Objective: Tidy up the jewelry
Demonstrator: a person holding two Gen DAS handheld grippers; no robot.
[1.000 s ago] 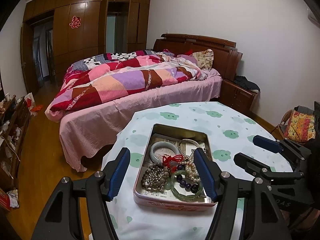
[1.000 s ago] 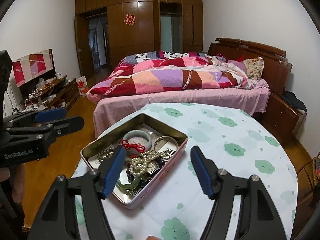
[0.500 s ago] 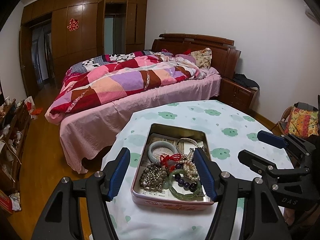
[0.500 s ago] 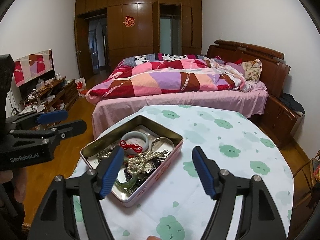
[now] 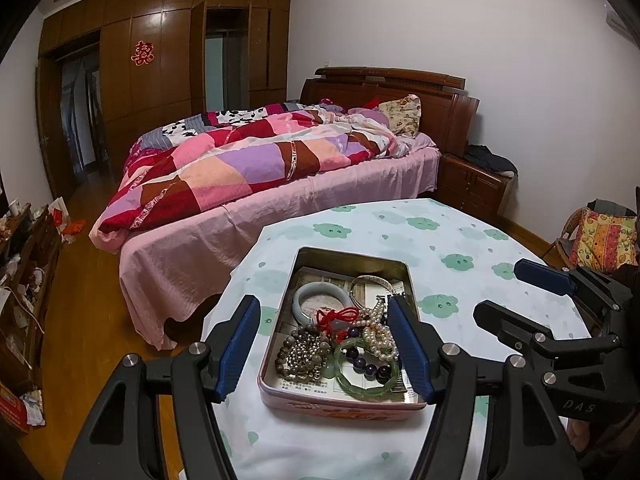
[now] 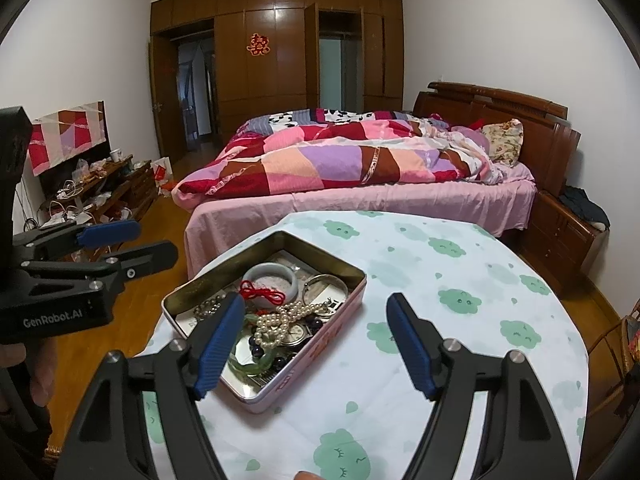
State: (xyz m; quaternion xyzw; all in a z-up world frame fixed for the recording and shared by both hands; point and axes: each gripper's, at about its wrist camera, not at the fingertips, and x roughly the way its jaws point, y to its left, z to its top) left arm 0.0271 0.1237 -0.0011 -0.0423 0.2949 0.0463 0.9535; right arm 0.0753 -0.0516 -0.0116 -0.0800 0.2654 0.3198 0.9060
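hovering with jaws apart and empty, the left gripper (image 5: 324, 344) and the right gripper (image 6: 316, 340), whose jaws have just been opening, frame the jewelry tin (image 5: 340, 398) on the cloud-print tablecloth (image 6: 460, 280); beyond stand the bed (image 5: 280, 208) and wooden wardrobe (image 6: 280, 60).

A round counter (image 5: 460, 248) fills the lower middle of both wrist views, covered by a pale cloth (image 6: 460, 280) printed with green cloud faces and small green drops. Directly on the cloth rests one thing, an open rectangular tin (image 5: 340, 398) with pink outer walls, sitting toward the counter's 7 o'clock edge in the right wrist view and near 6 o'clock in the left wrist view. The tin lies flat, its long side running away from the near rim, and the cloth around it is bare out to 12 and 3 o'clock.
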